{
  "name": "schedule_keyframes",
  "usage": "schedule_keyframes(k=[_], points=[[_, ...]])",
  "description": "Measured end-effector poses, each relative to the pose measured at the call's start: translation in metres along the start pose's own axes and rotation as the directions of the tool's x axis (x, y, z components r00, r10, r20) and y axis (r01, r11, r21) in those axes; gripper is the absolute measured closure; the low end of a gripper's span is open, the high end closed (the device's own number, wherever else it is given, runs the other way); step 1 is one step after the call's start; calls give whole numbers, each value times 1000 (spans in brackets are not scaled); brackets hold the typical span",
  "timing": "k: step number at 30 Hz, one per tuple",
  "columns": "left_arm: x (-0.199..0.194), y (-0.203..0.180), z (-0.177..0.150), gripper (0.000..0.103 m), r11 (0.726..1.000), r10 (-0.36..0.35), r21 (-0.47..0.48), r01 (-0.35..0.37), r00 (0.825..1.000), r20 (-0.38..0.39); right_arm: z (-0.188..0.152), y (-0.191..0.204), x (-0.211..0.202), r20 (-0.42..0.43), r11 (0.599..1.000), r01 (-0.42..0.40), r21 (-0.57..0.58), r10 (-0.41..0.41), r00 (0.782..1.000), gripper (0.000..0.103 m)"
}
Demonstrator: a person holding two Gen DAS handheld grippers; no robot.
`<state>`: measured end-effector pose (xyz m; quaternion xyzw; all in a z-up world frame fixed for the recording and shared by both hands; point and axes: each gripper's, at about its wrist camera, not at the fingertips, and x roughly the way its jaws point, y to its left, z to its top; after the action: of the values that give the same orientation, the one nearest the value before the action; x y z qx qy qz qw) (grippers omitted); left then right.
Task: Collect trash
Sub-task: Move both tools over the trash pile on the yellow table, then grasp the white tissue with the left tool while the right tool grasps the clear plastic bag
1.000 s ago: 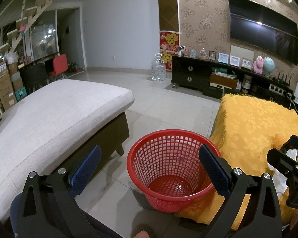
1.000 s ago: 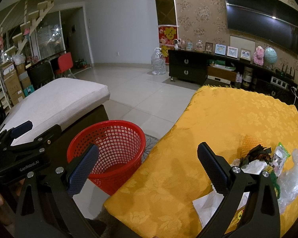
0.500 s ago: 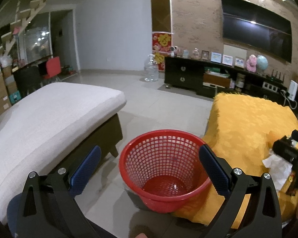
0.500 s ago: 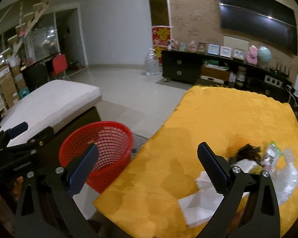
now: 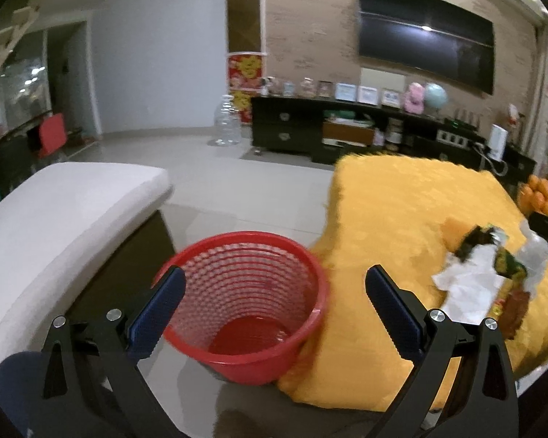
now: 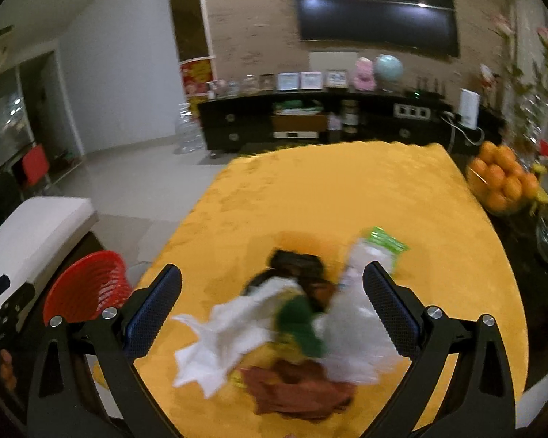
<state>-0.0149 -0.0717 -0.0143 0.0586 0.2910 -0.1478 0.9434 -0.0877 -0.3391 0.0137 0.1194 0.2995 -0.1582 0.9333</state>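
Left wrist view: the left gripper is spread wide and holds nothing, its blue ribbed pads framing a red plastic basket with latticed walls and a solid round bottom. The basket stands on the pale tiled floor, pressed against the hanging edge of a yellow patterned tablecloth. On the cloth to the right lies the trash pile: crumpled white paper, a dark wrapper and clear plastic. A grey cushioned sofa fills the left side; a dark television hangs on the papered wall above a low black cabinet.

Right wrist view: the right gripper is likewise wide open and empty, poised over the blurred trash pile, where white tissue, a green wrapper, clear plastic and a brown scrap lie heaped on the tablecloth. Whether the pads touch the heap cannot be told. The basket sits low at left beside the table edge. A bowl of oranges stands at far right.
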Motion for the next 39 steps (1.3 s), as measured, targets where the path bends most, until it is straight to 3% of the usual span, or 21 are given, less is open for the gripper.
schedule_keyframes(k=[5,15,19,24,27,29,31,35,39], points=[[10,-32,-1,8,994,-99,47,102,993,-57,-4,-25,-3,-2,999,23,38,-23,1000,6],[34,-131,0,8,938,-279,170,303,948,-153,-5,-49,-9,6,994,37,106,-38,999,6],[52,-163,-2,8,909,-325,202,365,923,-205,-5,-55,-10,5,992,45,120,-46,999,6],[75,-183,-6,9,893,-342,212,398,904,-255,-7,-66,-9,-4,988,57,141,-57,998,6],[88,-187,-7,25,883,-365,189,429,883,-296,-8,-72,-8,-11,987,65,150,-64,998,6],[94,-188,-8,49,882,-369,176,438,872,-323,-9,-75,-6,-17,985,74,156,-72,997,6],[101,-188,-11,60,876,-379,162,454,857,-349,-10,-78,-3,-25,983,81,163,-78,997,6],[102,-183,-13,87,877,-384,147,458,851,-357,-11,-85,-1,-31,980,90,180,-86,996,6],[95,-168,-3,91,886,-401,104,453,858,-320,-11,-89,2,-38,976,89,197,-83,996,6]])
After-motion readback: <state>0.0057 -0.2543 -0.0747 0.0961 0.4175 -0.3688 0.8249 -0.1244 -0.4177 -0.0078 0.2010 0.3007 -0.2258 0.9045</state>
